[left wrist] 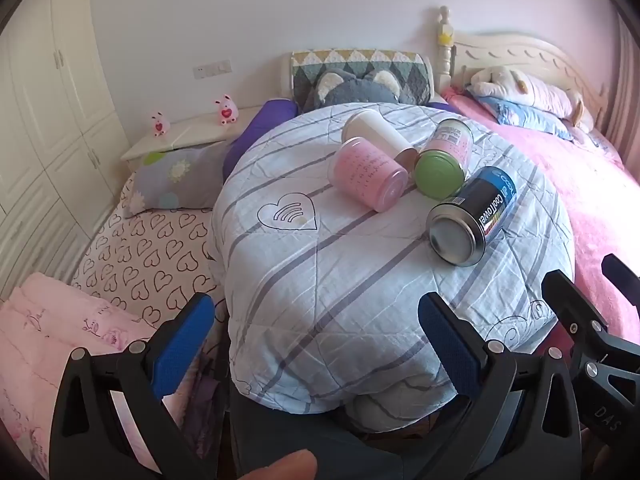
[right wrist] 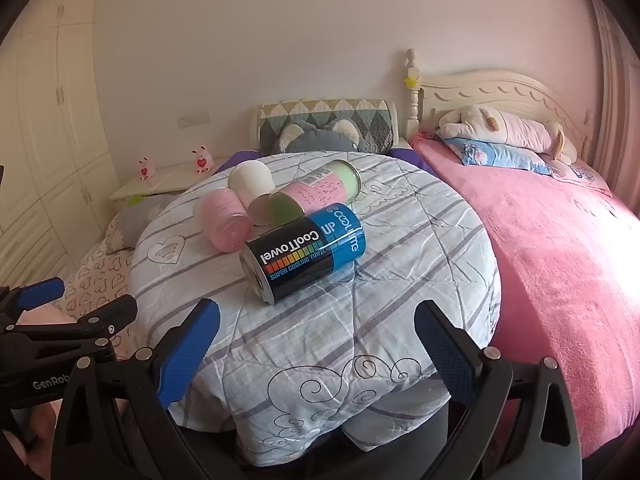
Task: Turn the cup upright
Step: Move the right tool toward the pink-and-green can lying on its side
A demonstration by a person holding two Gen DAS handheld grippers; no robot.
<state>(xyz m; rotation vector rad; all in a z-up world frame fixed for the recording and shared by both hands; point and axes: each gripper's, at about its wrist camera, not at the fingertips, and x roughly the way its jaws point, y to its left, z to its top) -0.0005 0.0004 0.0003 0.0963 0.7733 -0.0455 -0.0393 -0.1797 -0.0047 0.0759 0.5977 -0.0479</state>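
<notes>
Several containers lie on their sides on a round table covered with a striped quilt [left wrist: 340,280] [right wrist: 320,340]. A white paper cup [left wrist: 378,132] [right wrist: 252,186] lies at the back. A pink cup [left wrist: 368,174] [right wrist: 224,218] lies in front of it. A pink can with a green lid [left wrist: 442,158] [right wrist: 308,198] lies to their right. A black and blue CoolTowel can [left wrist: 474,216] [right wrist: 306,250] lies nearest. My left gripper [left wrist: 316,344] is open and empty, short of them. My right gripper [right wrist: 316,344] is open and empty, just short of the CoolTowel can.
A pink-covered bed [right wrist: 560,260] runs along the right with a plush toy [right wrist: 508,128] on its pillow. A bed with a heart-print sheet [left wrist: 140,256] lies to the left, and a white nightstand [left wrist: 188,134] and wardrobe [left wrist: 40,120] beyond it. A grey plush pillow [left wrist: 356,90] sits behind the table.
</notes>
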